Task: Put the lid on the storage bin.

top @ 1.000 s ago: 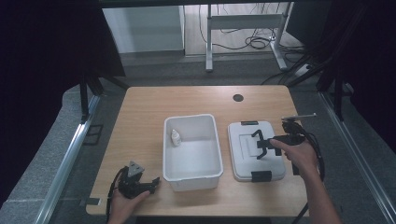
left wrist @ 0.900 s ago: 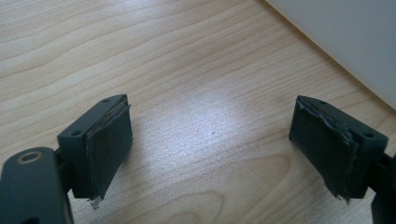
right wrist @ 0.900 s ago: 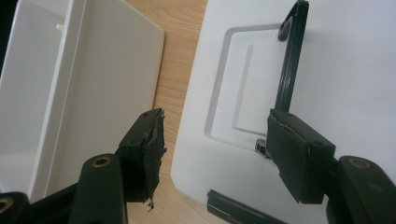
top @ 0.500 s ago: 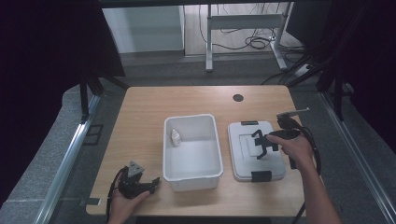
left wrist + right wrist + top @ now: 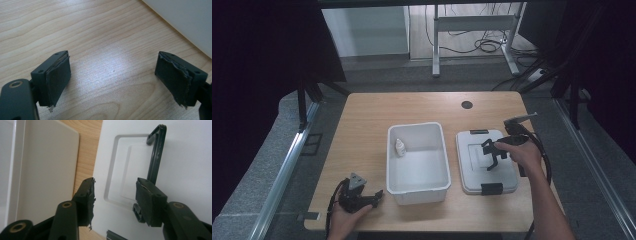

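Sitting in white bin (image 5: pixel 432 185): small bottle (image 5: pixel 400 147)

Bin (image 5: pixel 418 186) at table (image 5: pixel 362 125) centre. Small bottle (image 5: pixel 400 147) inside bin, 10 o'clock corner. Lid (image 5: pixel 472 170) flat just beside bin at 3 o'clock. Right gripper (image 5: pixel 488 155) over lid; left gripper (image 5: pixel 377 195) at bin's 8 o'clock.

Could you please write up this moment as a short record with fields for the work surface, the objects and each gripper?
surface: light wooden table
bin: open white plastic bin, mid-table
in bin: small white bottle, upright by far left wall
lid: flat white plastic lid with black handle, right of bin
left gripper: open, near table edge, nothing between jaws
right gripper: over lid, jaws have just been closing, still open, handle beside one jaw
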Available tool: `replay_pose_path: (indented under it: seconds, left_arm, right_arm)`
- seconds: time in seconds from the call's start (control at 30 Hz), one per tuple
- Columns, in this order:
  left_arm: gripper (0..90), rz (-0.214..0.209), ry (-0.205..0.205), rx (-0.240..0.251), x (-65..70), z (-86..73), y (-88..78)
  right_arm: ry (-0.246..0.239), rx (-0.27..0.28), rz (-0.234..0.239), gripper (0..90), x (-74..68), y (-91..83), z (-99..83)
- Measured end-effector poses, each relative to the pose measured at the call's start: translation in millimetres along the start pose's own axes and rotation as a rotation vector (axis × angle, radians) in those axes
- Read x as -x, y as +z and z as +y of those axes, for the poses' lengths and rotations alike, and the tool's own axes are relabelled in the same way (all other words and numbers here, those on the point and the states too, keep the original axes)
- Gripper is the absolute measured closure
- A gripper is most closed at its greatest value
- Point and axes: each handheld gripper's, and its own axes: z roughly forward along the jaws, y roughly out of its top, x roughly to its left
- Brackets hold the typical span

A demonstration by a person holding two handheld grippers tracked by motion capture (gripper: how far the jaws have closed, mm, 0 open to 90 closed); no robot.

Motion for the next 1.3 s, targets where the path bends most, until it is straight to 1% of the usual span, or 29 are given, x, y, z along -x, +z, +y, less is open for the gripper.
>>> replay_pose_path:
  seconds: [0.13,0.2,0.27,0.3,0.33,0.6,0.63,0.67,0.7,0.77,0.93,1.0,1.17,1.3]
  left_arm:
    - [13.2,0.000,0.001,0.000,0.0,0.0,0.0]
    - [13.2,0.000,0.000,0.000,0.0,0.0,0.0]
    - [13.2,0.000,0.001,-0.001,-0.1,0.0,-0.1]
    - [13.2,0.000,0.001,-0.001,0.0,0.0,-0.1]
    - [13.2,0.000,0.001,-0.001,0.0,0.0,-0.1]
    - [13.2,0.000,0.000,0.000,0.0,0.0,0.0]
    - [13.2,0.000,0.000,0.000,0.0,0.0,0.0]
    - [13.2,0.000,0.001,-0.001,0.0,0.0,0.0]
    - [13.3,0.000,0.001,-0.001,0.0,0.0,-0.1]
    - [13.3,0.000,0.001,-0.001,0.0,0.0,0.0]
    - [13.2,0.000,0.000,0.000,0.0,0.0,0.0]
    - [13.2,0.000,0.001,-0.001,0.0,0.0,-0.1]
    - [13.2,0.000,0.000,0.000,0.0,0.0,0.0]
    - [13.2,0.000,0.000,0.000,0.0,0.0,0.0]
  right_arm:
    - [0.005,-0.021,-0.027,54.6,4.2,4.2,2.6]
    - [0.007,-0.025,-0.023,55.6,5.1,4.4,3.2]
    - [0.013,-0.029,-0.026,59.6,6.7,5.9,4.7]
    - [0.013,-0.029,-0.026,59.6,6.7,5.9,4.7]
    - [0.015,-0.037,-0.024,61.5,7.6,7.3,5.4]
    - [0.021,-0.041,-0.025,62.7,7.0,9.3,6.3]
    - [0.021,-0.054,-0.031,66.1,7.9,9.0,5.7]
    - [0.021,-0.054,-0.031,66.1,7.9,9.0,5.7]
    - [0.028,-0.060,-0.030,68.0,7.8,9.1,5.6]
    - [0.031,-0.069,-0.034,73.6,8.6,10.0,5.4]
    - [0.032,-0.078,-0.033,75.6,8.0,12.2,5.8]
    - [0.033,-0.086,-0.034,78.9,8.1,13.2,6.2]
    - [0.039,-0.086,-0.035,82.8,9.4,13.9,6.2]
    - [0.049,-0.091,-0.036,84.2,10.1,12.4,6.6]
